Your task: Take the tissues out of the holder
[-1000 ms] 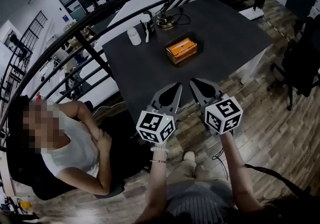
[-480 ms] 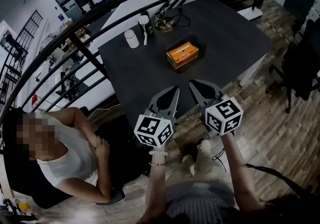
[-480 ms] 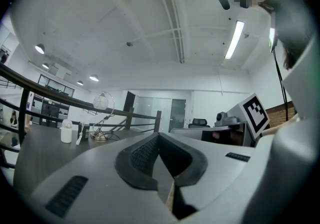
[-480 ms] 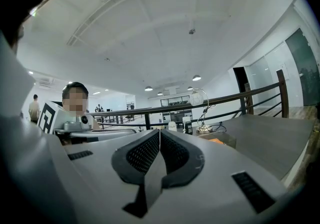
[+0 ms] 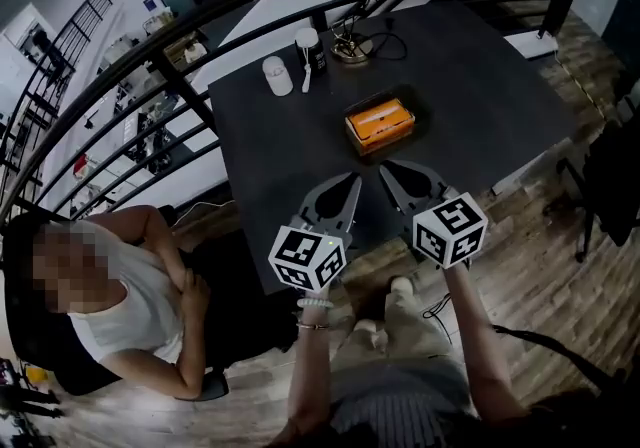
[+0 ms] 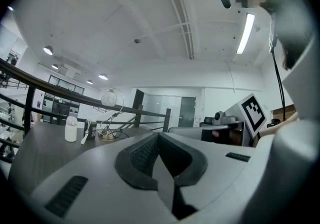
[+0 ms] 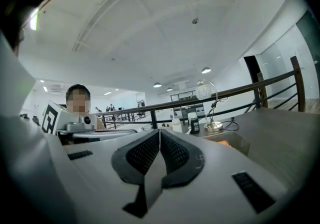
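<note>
Head view: far to the left of the tissue holder (image 5: 372, 148), off the table (image 5: 480, 56), a person in a white top (image 5: 120, 311) sits with arms folded beside the dark railing (image 5: 180, 86). Behind and left of the holder stand a small white bottle (image 5: 277, 75) and a dark bottle with a white cap (image 5: 309, 44), with a globe lamp (image 5: 352, 52) just right of them. The left gripper (image 5: 354, 176) hangs at the table's near edge, in front and slightly left of the holder and apart from it; in the left gripper view its jaws are pressed together tip to tip, with nothing between them. The holder sits near the table's middle, its orange tissues (image 5: 380, 122) lying inside it. The right gripper (image 5: 385, 168) hovers directly in front of the holder, apart from it, its jaws likewise closed on nothing. Far right of the holder, a black chair (image 5: 612, 171) stands on the wooden floor.
</note>
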### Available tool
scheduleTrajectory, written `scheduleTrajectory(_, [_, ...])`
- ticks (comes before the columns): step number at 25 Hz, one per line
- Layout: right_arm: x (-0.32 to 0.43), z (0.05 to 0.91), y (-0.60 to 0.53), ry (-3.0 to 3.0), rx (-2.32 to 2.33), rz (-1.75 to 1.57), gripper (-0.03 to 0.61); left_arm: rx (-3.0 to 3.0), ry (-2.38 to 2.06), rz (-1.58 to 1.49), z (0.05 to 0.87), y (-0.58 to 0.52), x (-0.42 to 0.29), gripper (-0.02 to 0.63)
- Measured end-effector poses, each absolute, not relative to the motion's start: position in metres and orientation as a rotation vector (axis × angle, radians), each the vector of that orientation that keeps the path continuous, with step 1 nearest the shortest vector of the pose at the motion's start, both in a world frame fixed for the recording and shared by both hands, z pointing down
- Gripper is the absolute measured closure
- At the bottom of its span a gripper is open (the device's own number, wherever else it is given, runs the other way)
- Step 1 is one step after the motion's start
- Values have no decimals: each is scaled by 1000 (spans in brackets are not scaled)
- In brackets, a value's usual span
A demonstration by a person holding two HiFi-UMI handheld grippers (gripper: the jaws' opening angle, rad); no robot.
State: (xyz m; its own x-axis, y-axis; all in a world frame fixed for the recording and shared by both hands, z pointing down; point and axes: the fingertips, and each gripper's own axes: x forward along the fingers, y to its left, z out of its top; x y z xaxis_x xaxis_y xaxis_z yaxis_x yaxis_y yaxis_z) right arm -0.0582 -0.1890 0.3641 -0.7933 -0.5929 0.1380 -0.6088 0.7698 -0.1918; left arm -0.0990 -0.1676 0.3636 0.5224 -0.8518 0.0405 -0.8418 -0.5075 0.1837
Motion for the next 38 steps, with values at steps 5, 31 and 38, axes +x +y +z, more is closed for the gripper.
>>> scheduleTrajectory(5, [-52,374,-222,-2902,845,362,563,2542,-1497,-73,371,-201,-88,606])
scheduleTrajectory(31, [-70,426,-339,-2672,311,60,486,2423,-1514,53,416,-286,-101,606])
scheduleTrajectory(38, [-77,454,-370,-2457,157,-141,483,2413,-1491,106,425,-301,-111,606])
